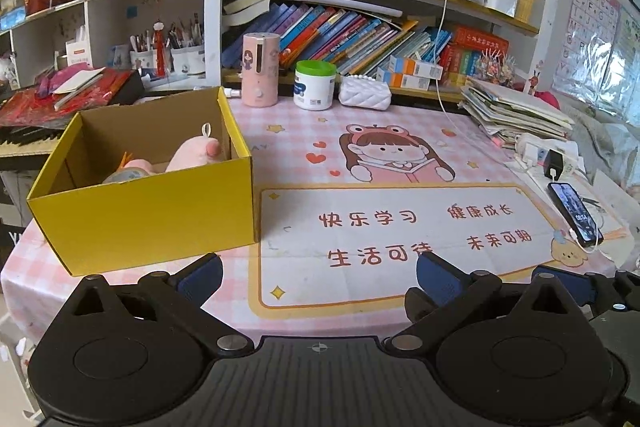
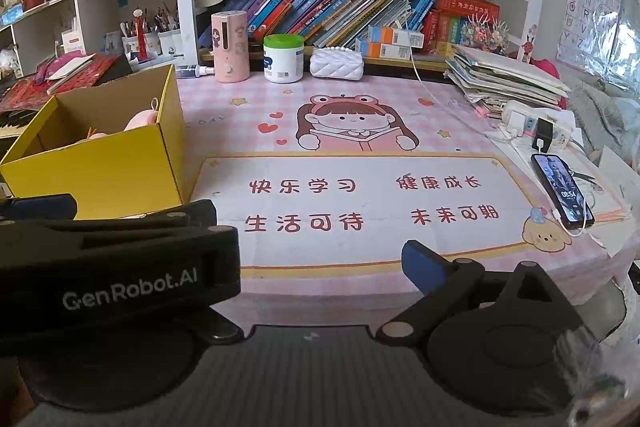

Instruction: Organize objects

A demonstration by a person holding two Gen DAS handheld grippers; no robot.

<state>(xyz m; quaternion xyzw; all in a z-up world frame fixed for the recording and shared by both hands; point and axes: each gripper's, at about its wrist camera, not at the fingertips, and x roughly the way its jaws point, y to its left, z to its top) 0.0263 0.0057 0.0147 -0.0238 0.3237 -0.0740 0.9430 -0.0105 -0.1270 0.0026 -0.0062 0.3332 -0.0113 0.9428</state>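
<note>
Both of my grippers stand with fingers spread wide and nothing between them. My left gripper hangs low over the near edge of the bench, its blue-padded fingers apart above the pink cartoon desk mat. My right gripper sits just beside it; in the right wrist view the left unit's black body covers my left-hand finger, and only the other blue pad shows.

Task items: the open yellow cardboard box stands at the bench's left side, near the left gripper. Inside it lie a pink plush toy with a white loop and at least one more soft item, partly hidden by the front wall.

Risks noted:
- Crowding. The two units are close together; a reach by either could knock the other.
- The box is light card and near the bench edge; a push on its wall could slide or tip it.
- Candidates left along the back, the pink cylindrical dispenser, the white tub with green lid and the white quilted pouch, stand upright or close-packed; a wide approach to one may topple its neighbour.
- The black phone on its white cable lies at the right edge; snagging the cable would drag it.
</note>
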